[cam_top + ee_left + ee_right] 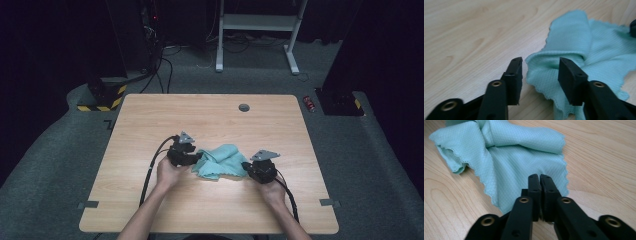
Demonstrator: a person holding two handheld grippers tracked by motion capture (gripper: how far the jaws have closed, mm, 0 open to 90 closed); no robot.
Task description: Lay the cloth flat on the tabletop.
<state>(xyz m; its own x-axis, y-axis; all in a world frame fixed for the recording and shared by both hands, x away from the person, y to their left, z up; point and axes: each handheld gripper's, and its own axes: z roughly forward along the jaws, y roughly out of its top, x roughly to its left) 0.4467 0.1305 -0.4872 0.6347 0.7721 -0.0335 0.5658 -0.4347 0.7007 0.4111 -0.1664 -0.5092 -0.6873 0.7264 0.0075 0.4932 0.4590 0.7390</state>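
A light teal cloth (220, 160) lies crumpled on the wooden table (210, 120), between the two grippers. My left gripper (186, 156) is at the cloth's left edge. In the left gripper view it (541, 71) is open, with a folded corner of the cloth (574, 42) lying between its jaws. My right gripper (256, 169) is at the cloth's right edge. In the right gripper view its jaws (540, 180) are pressed together over the near edge of the cloth (519, 152), which runs in under them.
A round grey grommet (244, 107) sits near the table's far edge. Bare wood surrounds the cloth on all sides. Beyond the table are a white desk frame (257, 30), cables on the grey floor and black stands with yellow-striped bases (102, 97).
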